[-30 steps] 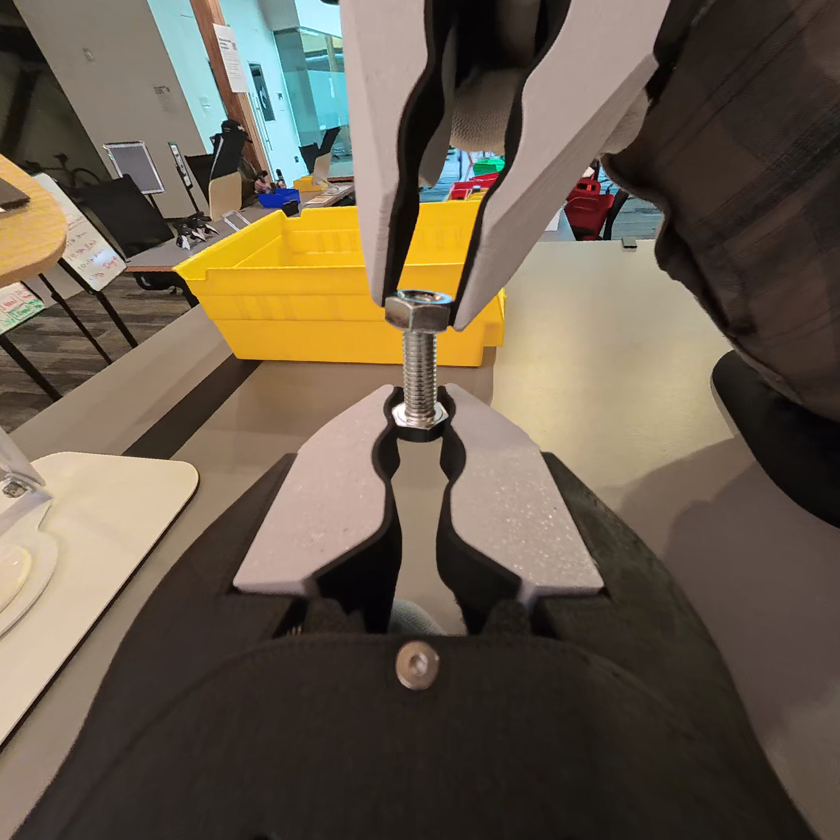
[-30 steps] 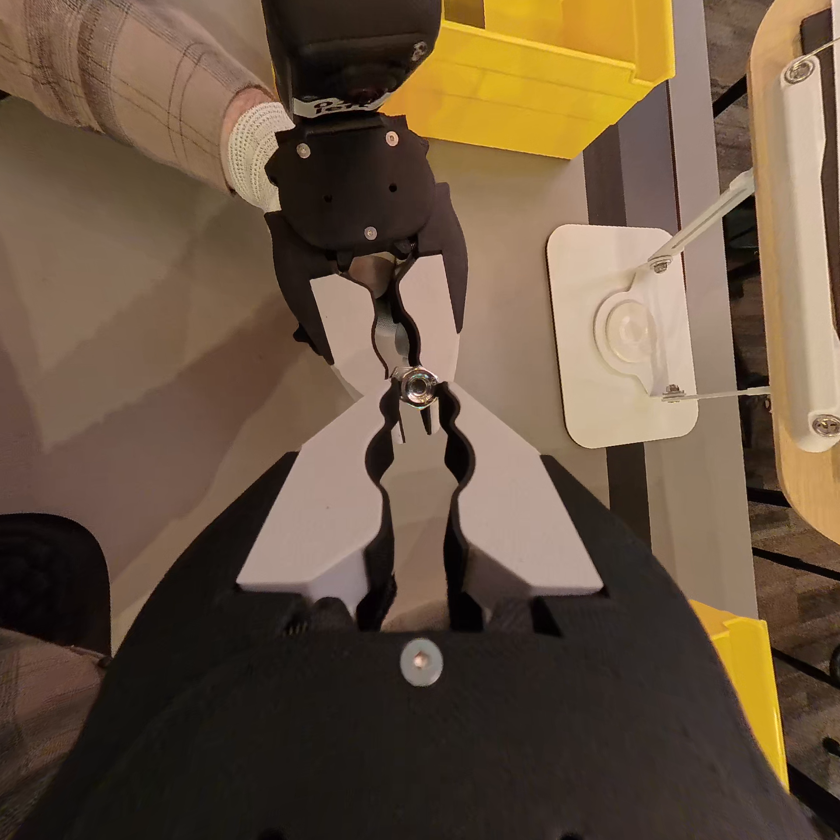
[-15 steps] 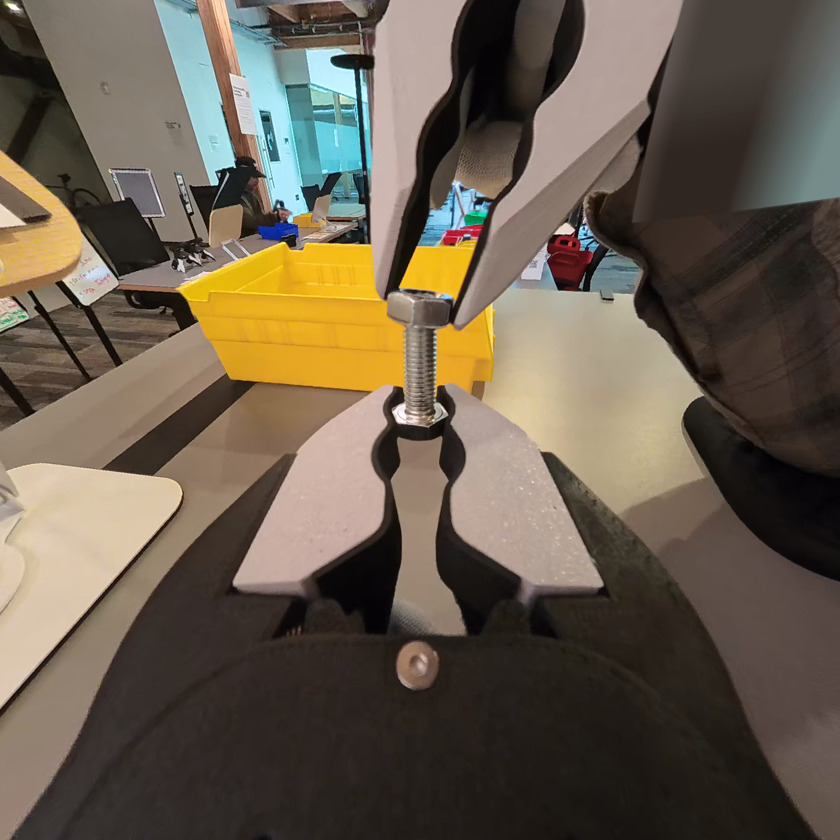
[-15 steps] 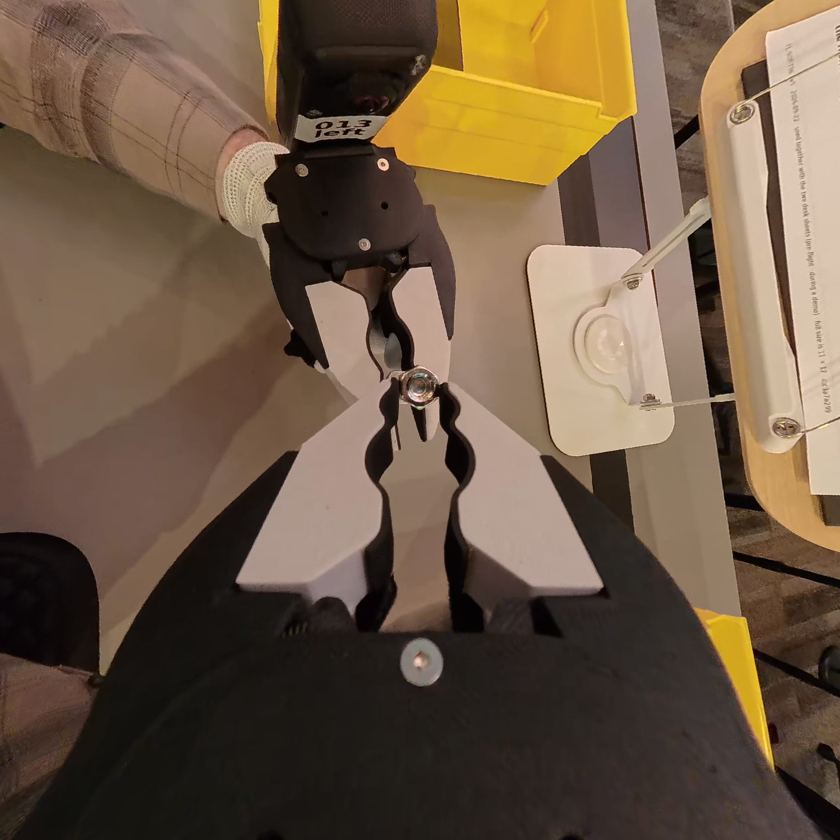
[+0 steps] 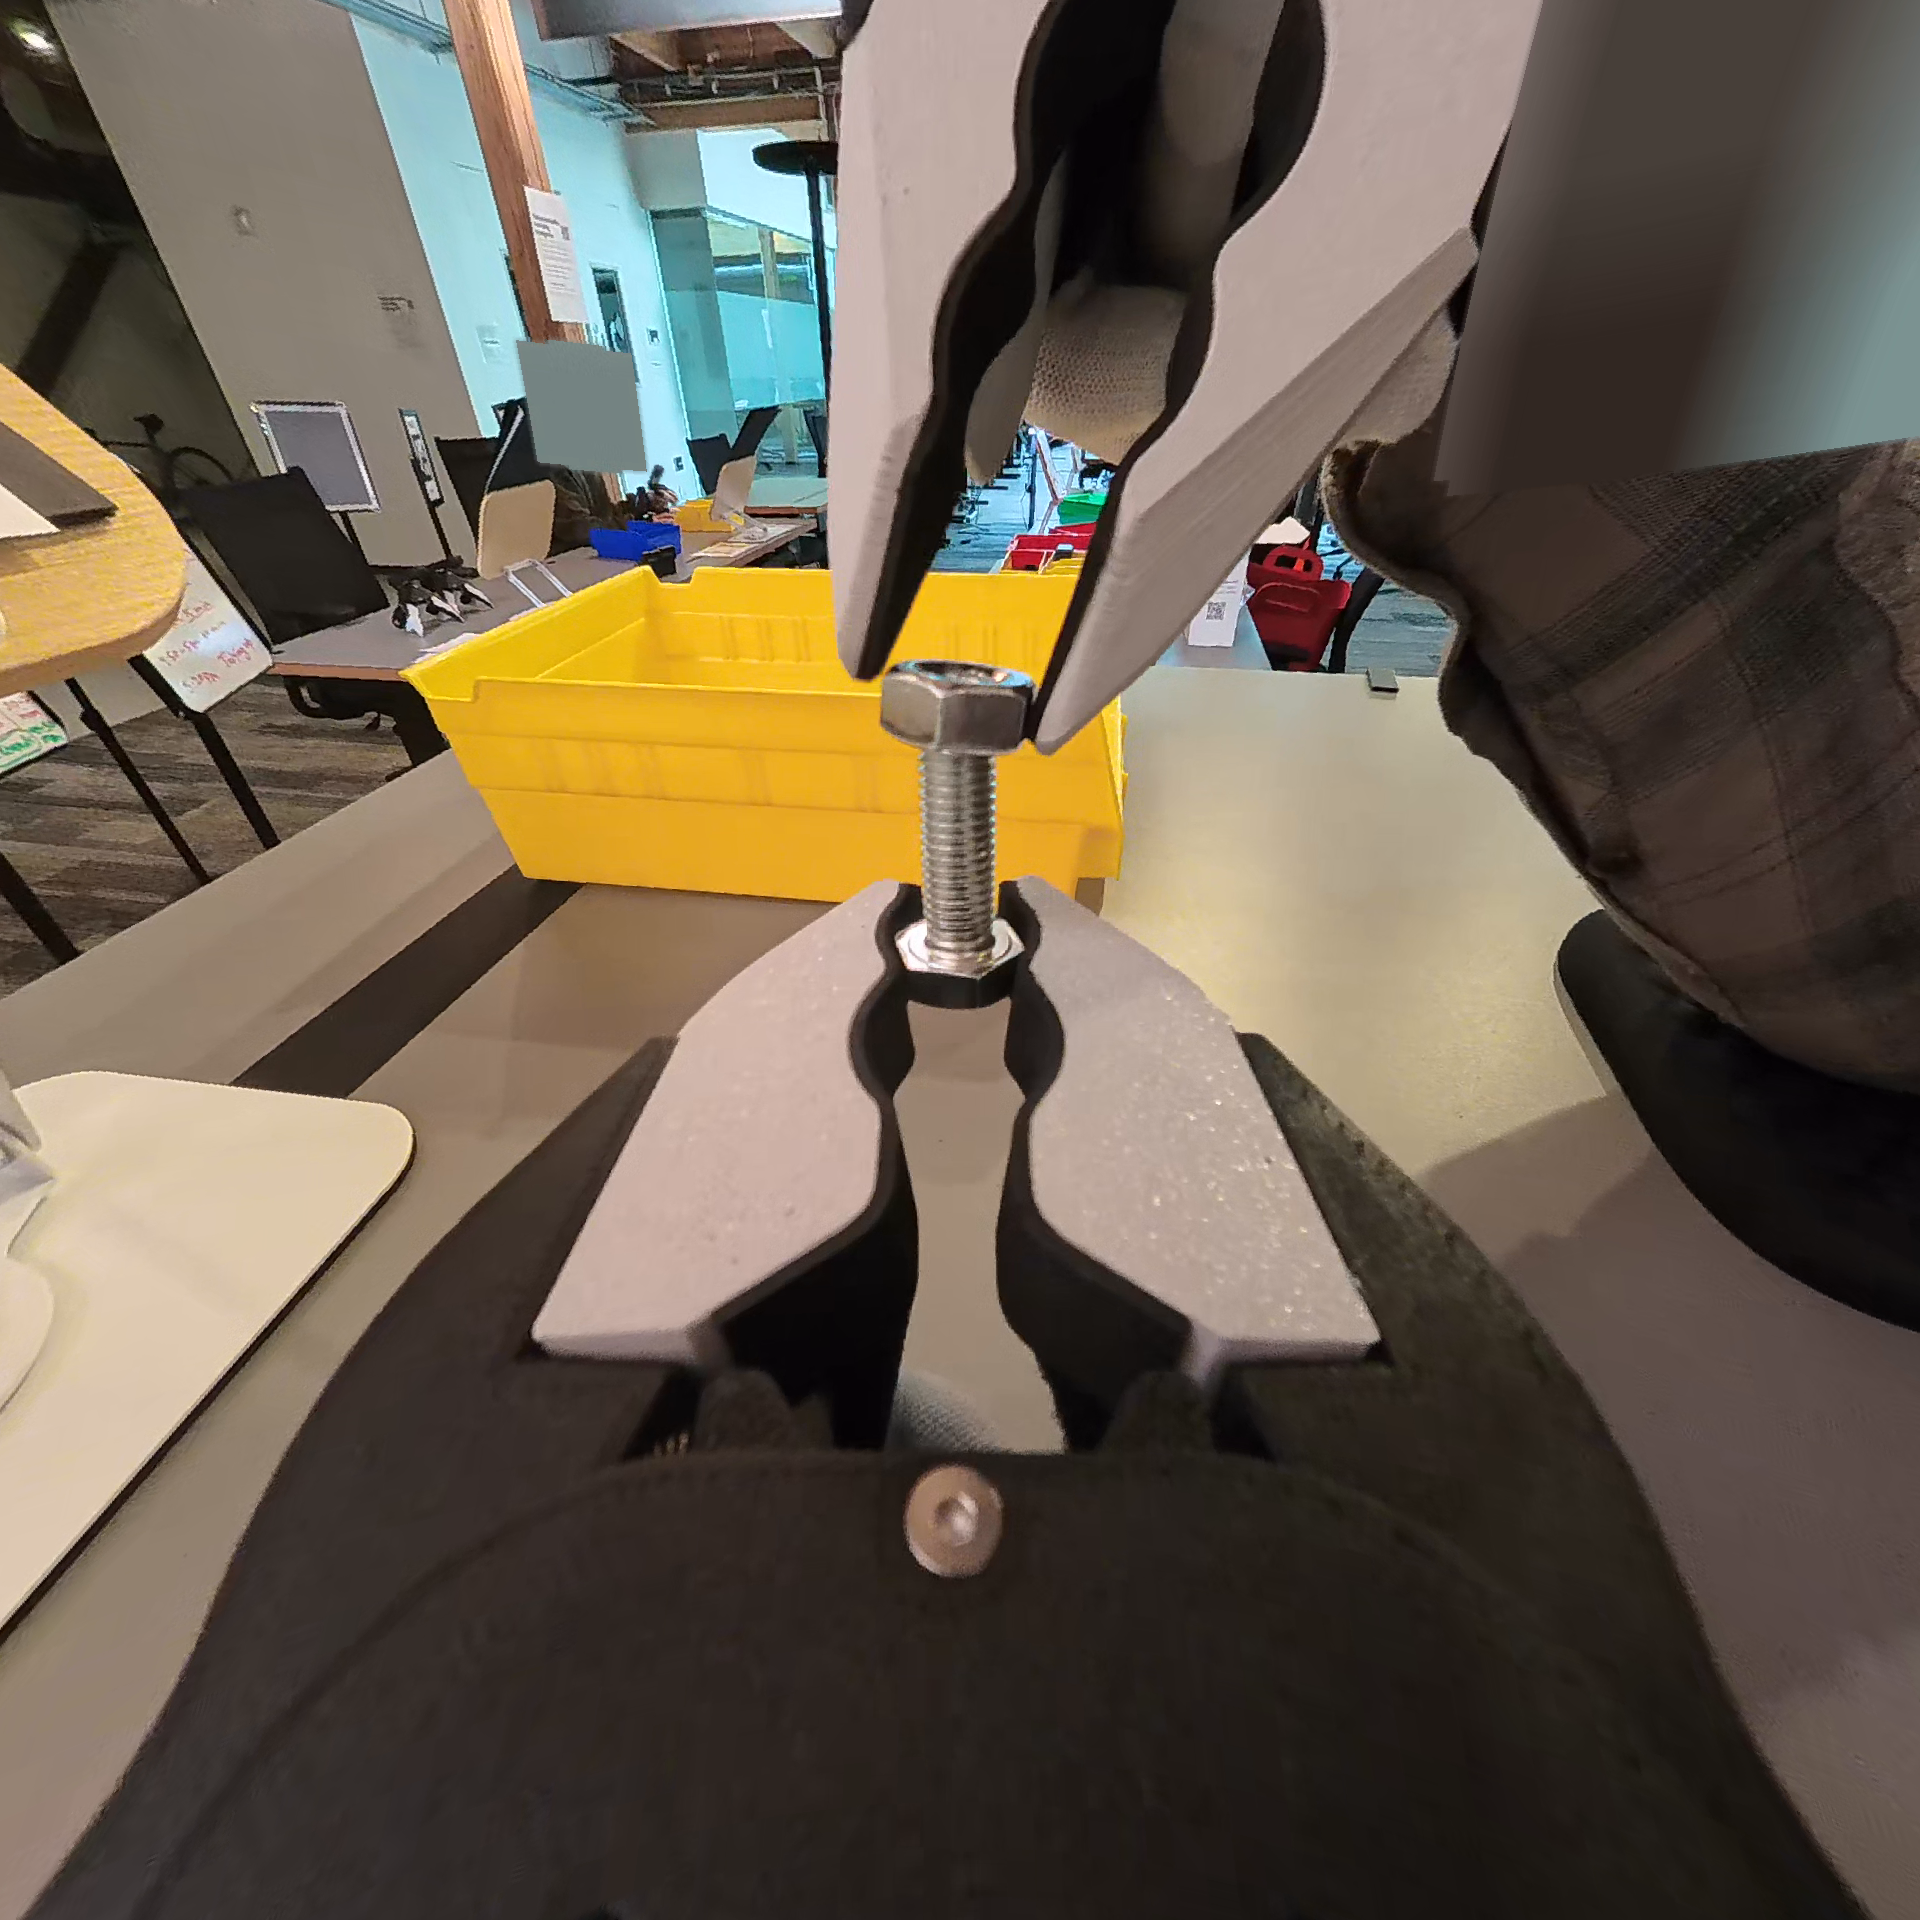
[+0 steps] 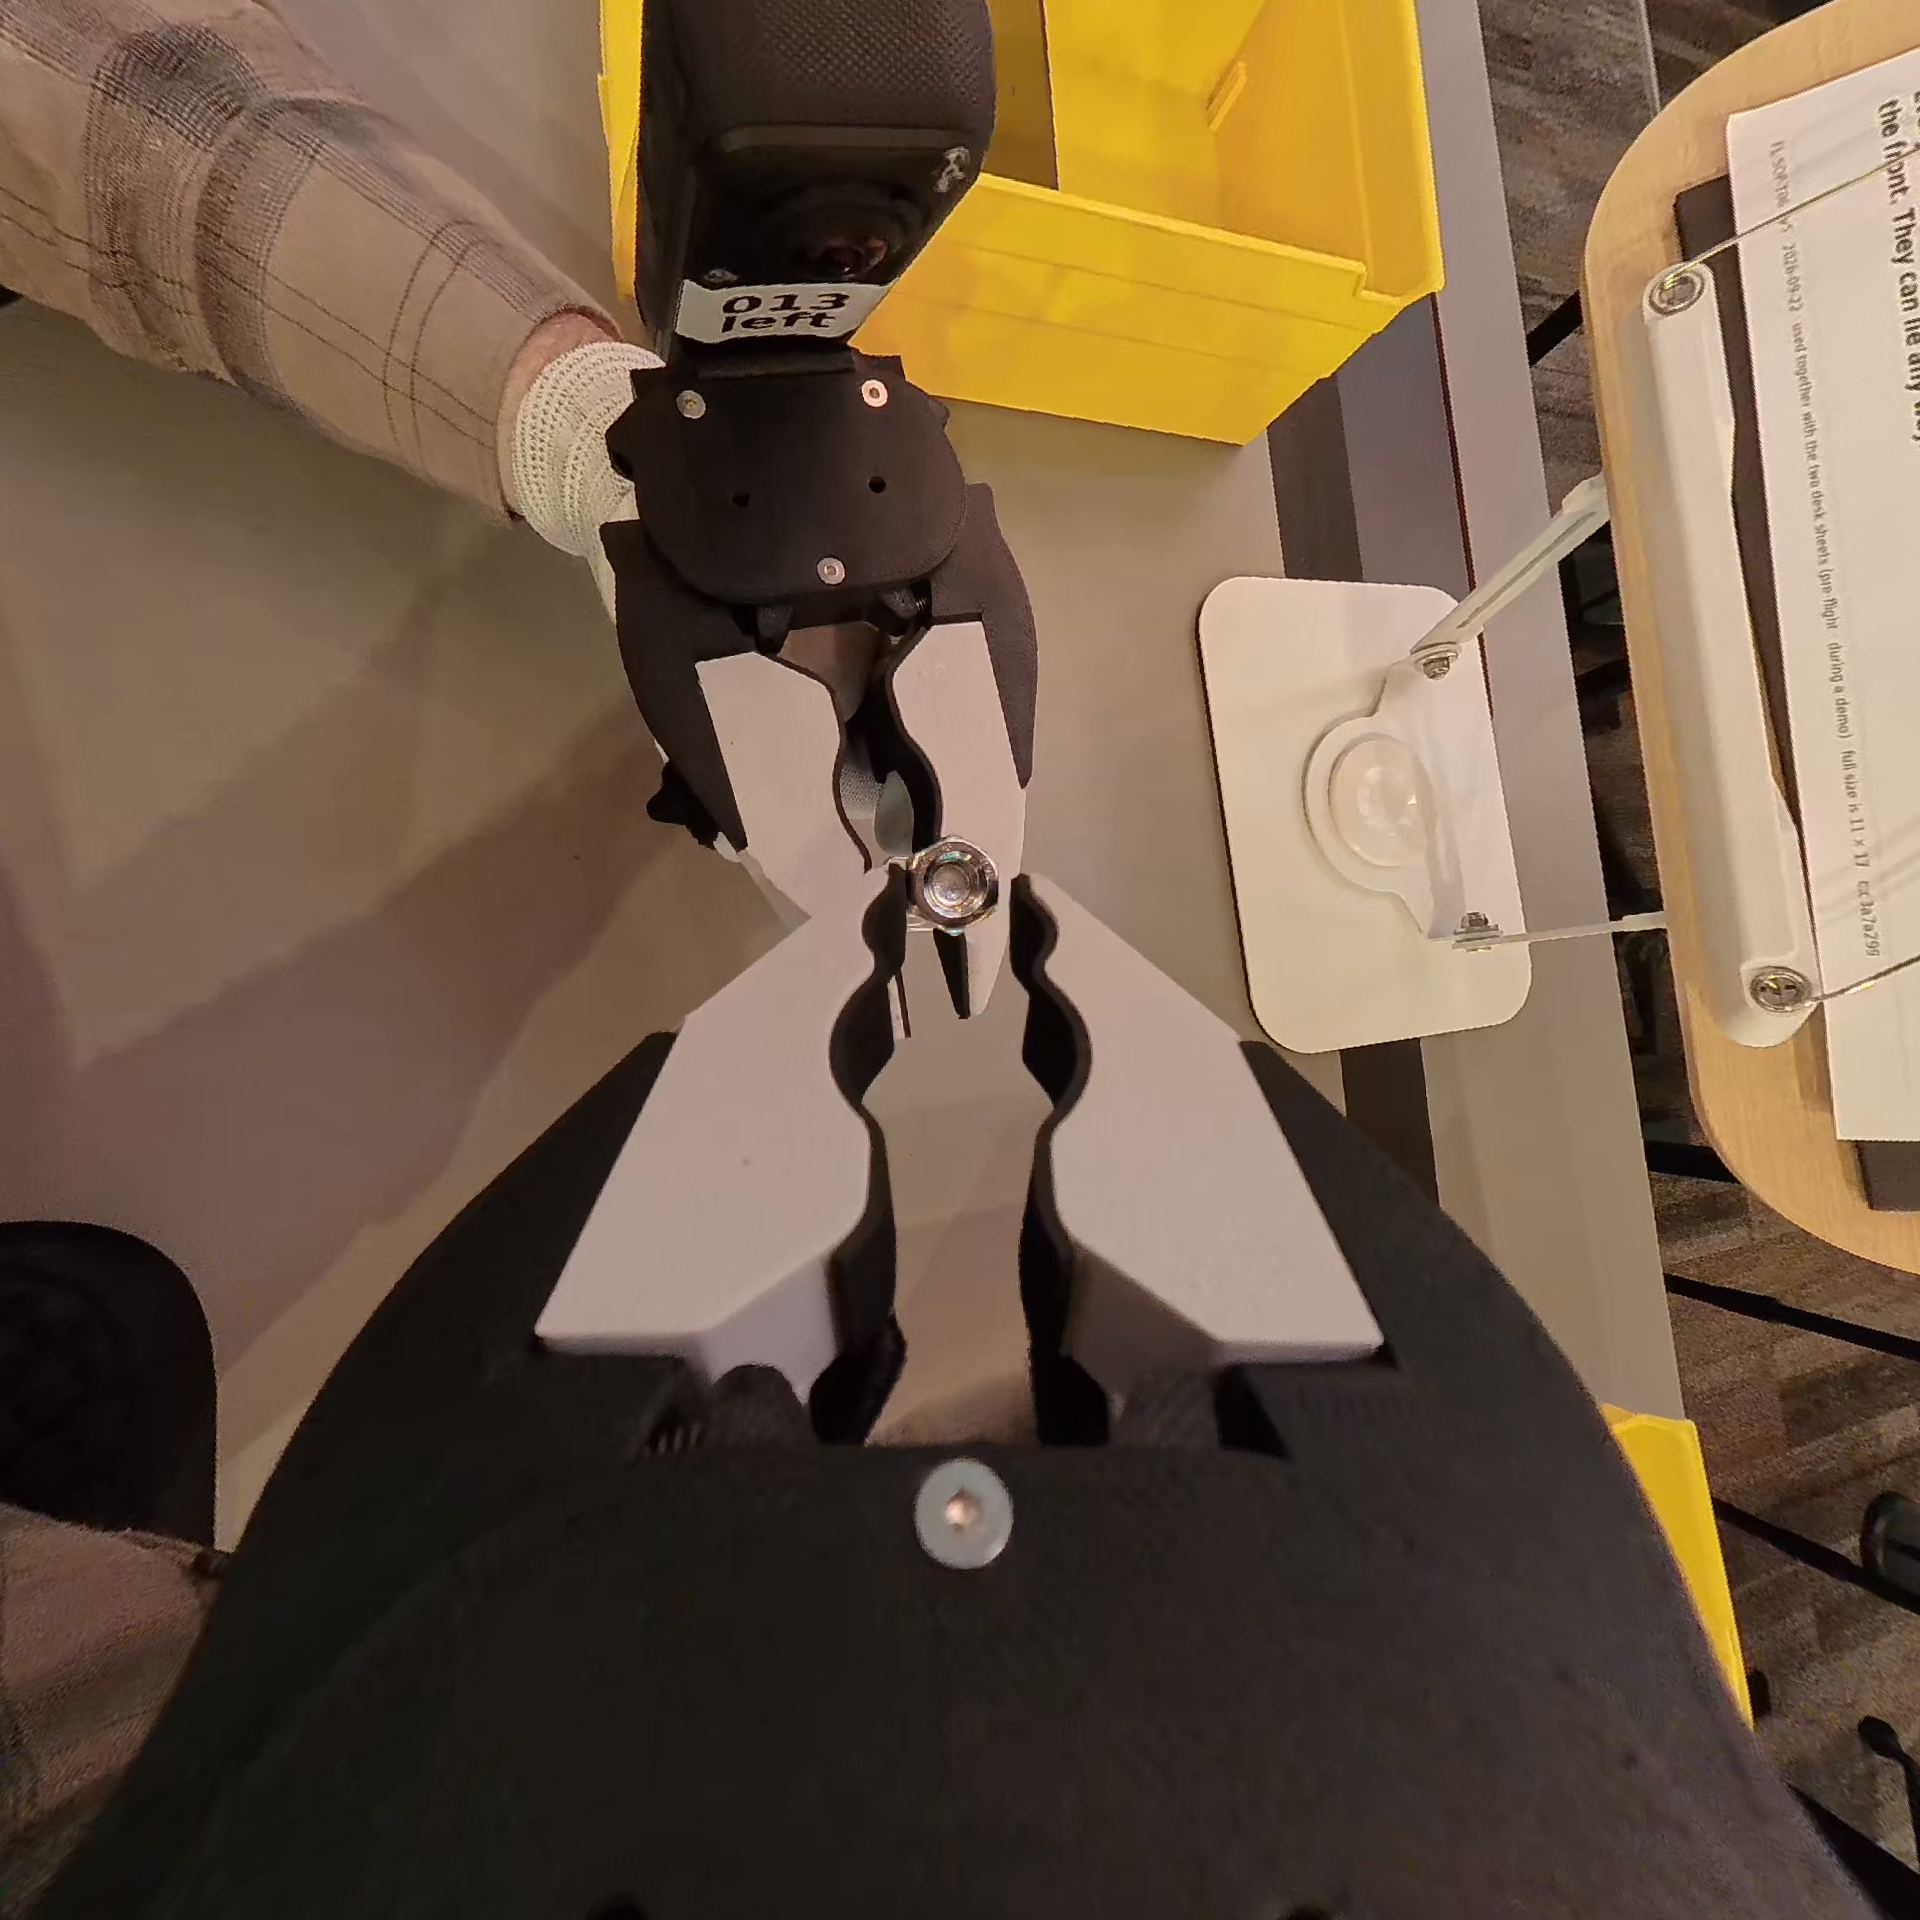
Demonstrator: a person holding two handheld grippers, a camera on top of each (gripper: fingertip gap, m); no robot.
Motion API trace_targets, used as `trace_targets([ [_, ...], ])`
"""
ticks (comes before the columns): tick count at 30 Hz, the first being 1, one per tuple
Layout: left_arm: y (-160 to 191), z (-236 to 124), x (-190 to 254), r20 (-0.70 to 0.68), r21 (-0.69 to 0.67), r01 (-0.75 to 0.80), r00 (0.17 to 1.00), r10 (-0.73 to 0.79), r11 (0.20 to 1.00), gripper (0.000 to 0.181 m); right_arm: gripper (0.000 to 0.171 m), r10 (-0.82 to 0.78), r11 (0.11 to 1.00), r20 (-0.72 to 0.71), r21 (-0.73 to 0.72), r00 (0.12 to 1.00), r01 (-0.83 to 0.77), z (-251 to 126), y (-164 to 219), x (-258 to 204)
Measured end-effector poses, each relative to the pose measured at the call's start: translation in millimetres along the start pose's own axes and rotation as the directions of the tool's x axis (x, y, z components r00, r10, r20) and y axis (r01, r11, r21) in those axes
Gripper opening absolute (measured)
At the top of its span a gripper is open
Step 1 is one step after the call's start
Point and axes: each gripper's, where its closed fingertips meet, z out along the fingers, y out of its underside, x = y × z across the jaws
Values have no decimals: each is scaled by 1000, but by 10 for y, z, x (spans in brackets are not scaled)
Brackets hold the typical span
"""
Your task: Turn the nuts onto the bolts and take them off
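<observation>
A silver bolt [image 5: 958,831] stands upright in the air between my two grippers. My left gripper [image 5: 956,920] is shut on the hex nut [image 5: 954,954] threaded onto the bolt's lower end. My right gripper [image 5: 951,698] comes down from above and is shut on the bolt's hex head [image 5: 956,707]. In the right wrist view I look straight down on the bolt head [image 6: 951,883] between my right gripper's [image 6: 951,902] fingertips. The left gripper's grey fingers [image 6: 769,748] reach in from above, and the nut is hidden under the head.
A yellow bin [image 5: 727,727] stands on the grey table [image 5: 1330,852] behind the bolt. A white plate with a clear dome fixture [image 6: 1361,800] lies to one side. A wooden round table with a paper [image 6: 1787,623] is beyond the edge. A plaid sleeve [image 5: 1714,727] holds the right gripper.
The right gripper has twisted about the bolt's axis with the head in its grip. Both views have shifted and the bin has slid in them. The nut stays in the left gripper.
</observation>
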Motion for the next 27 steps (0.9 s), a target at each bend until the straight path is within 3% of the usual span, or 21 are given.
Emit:
trace_targets([
  [1,0,0,2,-1,-1,0,1000,0,1000,14,18,0,1000,0,1,1000,0,-1,-1,-1],
  [18,-18,-5,12,-9,7,7,1000,-7,1000,14,30,-8,999,-14,47,1000,9,-67,-54,9],
  [22,-131,-76,-76,8,51,54,999,-54,997,14,39,18,979,-31,203,999,-11,-218,-194,97],
  [27,-265,-246,-324,81,78,93,992,-99,993,14,59,102,874,70,469,992,-123,-274,-443,252],
])
